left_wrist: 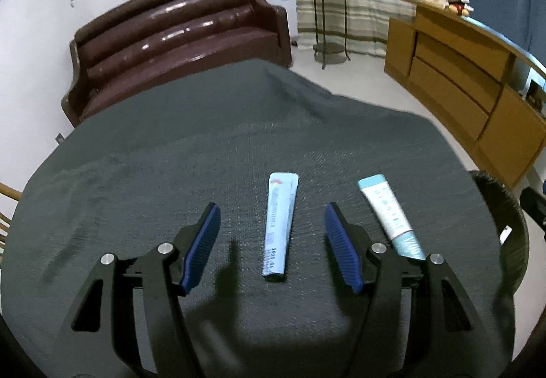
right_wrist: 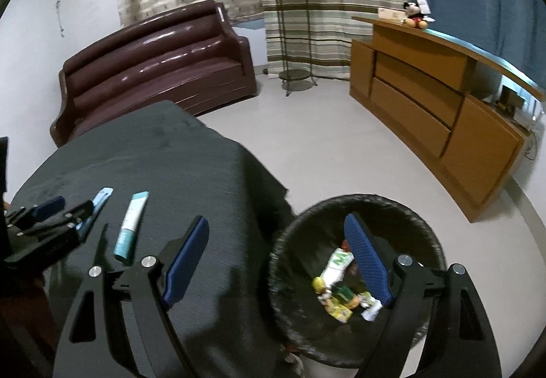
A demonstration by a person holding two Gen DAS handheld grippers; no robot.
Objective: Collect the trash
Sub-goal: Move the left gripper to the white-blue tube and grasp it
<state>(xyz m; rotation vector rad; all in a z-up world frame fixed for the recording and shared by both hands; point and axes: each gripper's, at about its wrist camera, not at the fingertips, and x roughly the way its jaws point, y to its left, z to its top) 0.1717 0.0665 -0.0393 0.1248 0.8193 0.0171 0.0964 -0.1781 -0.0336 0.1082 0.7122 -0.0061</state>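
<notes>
Left gripper (left_wrist: 272, 234) spread wide and empty over the light, flat blue sachet (left_wrist: 279, 224) lying on the dark table cloth (left_wrist: 170, 156), likely slippery, best pinched mid-length across its narrow width; right gripper (right_wrist: 279, 258) wide open, holding nothing, above the bin (right_wrist: 423, 227).

Light-blue flat sachet (left_wrist: 279, 226) lay lengthwise on the dark-clothed bench (left_wrist: 204, 152), teal-and-white tube (left_wrist: 392, 217) tilted just to its right, apart, black woven bin (right_wrist: 358, 207) stood beside the bench, held crumpled yellow-and-white wrappers (right_wrist: 336, 289).
</notes>
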